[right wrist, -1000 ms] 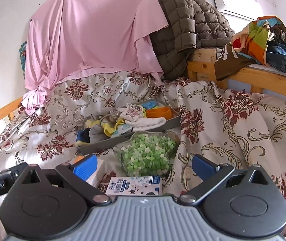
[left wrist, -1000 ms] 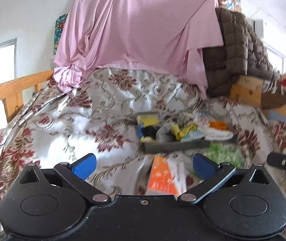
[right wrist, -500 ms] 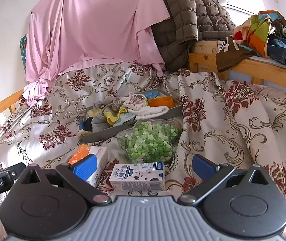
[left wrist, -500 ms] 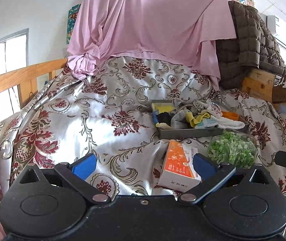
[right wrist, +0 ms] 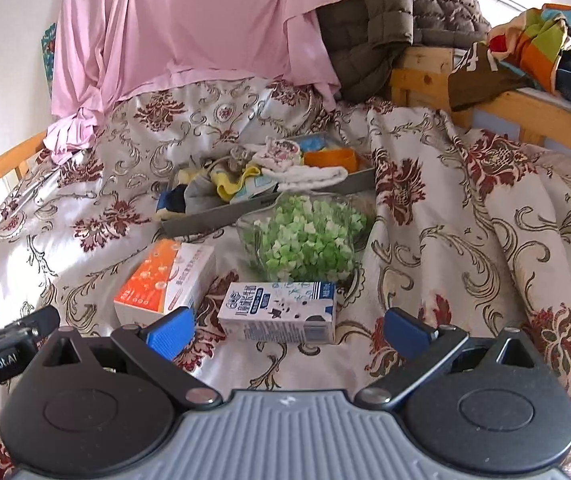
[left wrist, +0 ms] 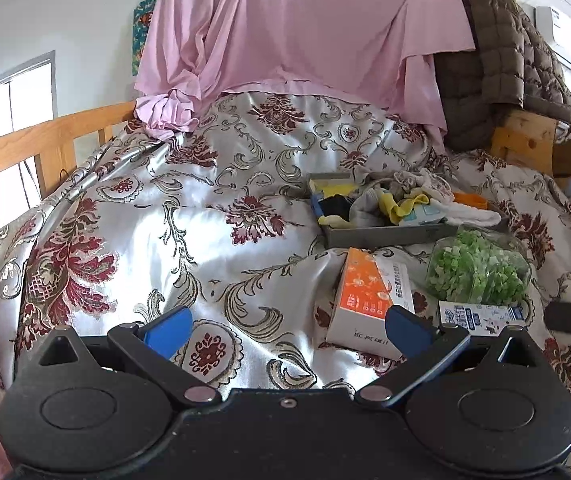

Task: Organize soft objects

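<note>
Right tool [right wrist: 287,330] is spread wide, empty; milk carton [right wrist: 279,312] sits at 12 o'clock, long axis crosswise. Left tool [left wrist: 287,330] spread too, farther off.

Daylit window [left wrist: 13,92], wooden bed rail [left wrist: 41,140], white wall [left wrist: 65,8].

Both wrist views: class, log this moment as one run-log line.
left gripper: open, empty | right gripper: open, empty | grey tray of socks: untouched | blue-white milk carton: before right gripper
</note>
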Tool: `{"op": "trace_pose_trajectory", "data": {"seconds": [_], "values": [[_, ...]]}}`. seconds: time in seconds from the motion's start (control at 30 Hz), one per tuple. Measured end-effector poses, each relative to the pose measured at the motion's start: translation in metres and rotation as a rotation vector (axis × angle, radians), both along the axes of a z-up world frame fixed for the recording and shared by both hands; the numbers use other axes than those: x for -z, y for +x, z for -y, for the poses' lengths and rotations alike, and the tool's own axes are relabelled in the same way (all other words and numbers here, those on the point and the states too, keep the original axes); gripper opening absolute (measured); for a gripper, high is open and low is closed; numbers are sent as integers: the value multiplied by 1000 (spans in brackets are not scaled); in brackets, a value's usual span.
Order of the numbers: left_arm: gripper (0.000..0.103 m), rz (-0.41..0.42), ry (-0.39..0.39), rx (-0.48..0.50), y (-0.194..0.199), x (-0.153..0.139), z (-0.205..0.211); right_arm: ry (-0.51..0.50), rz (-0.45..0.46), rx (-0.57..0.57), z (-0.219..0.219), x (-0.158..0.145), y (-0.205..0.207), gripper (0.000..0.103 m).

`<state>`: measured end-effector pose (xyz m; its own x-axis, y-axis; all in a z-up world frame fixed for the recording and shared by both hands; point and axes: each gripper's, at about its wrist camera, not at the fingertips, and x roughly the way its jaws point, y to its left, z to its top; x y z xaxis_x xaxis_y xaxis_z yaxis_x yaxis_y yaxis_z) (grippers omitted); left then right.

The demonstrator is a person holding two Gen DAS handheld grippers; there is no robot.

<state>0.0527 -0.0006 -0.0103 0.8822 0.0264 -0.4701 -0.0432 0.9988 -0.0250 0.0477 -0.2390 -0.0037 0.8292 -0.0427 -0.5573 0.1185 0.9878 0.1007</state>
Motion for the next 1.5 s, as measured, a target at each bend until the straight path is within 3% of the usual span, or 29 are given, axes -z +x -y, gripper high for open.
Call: {"op": "trace_pose_trajectory", "data": {"seconds": [0.37, 1.5], "values": [[102, -37, 10, 6, 5, 5, 4, -11, -80, -3, -4, 13, 16, 103], [102, -66, 3, 1, 8, 10, 2, -5, -69, -9, -3, 11, 14, 103]]}}
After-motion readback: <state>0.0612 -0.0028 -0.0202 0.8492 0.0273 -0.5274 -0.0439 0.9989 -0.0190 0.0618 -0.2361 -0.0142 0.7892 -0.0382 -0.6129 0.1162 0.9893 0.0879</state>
